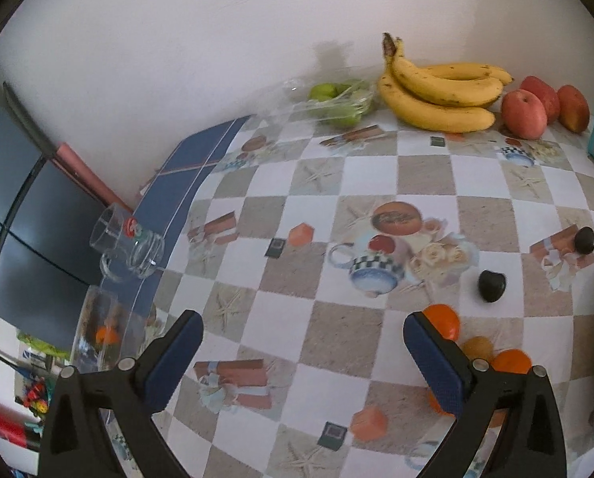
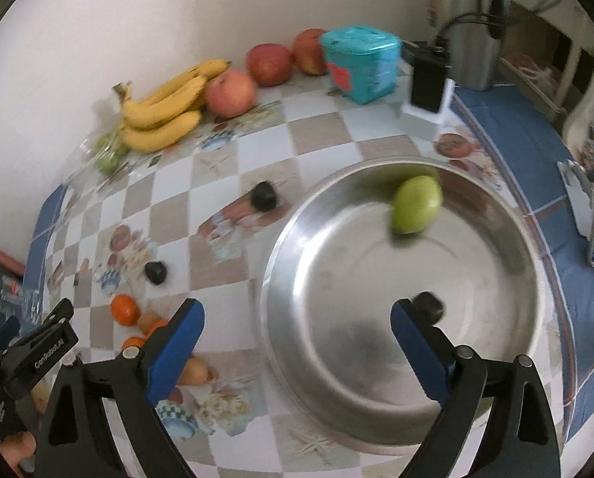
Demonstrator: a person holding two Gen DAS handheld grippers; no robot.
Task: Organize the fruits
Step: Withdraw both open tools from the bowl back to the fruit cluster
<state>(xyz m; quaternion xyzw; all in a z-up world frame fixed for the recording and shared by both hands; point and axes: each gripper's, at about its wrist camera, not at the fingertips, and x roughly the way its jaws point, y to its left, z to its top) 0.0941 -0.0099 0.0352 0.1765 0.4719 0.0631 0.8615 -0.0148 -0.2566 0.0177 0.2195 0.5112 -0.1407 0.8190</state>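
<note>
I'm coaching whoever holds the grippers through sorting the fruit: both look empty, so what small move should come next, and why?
Probably lower the left gripper onto the nearest orange beside its right finger. Both grippers are open and hold nothing, the metal bowl has only a green fruit and a dark fruit in it, and the oranges lie loose on the table.

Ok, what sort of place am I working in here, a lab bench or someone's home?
Most likely a home kitchen or dining table: a patterned checked tablecloth, loose bananas and apples against the wall, a steel bowl, and drinking glasses at the edge.
</note>
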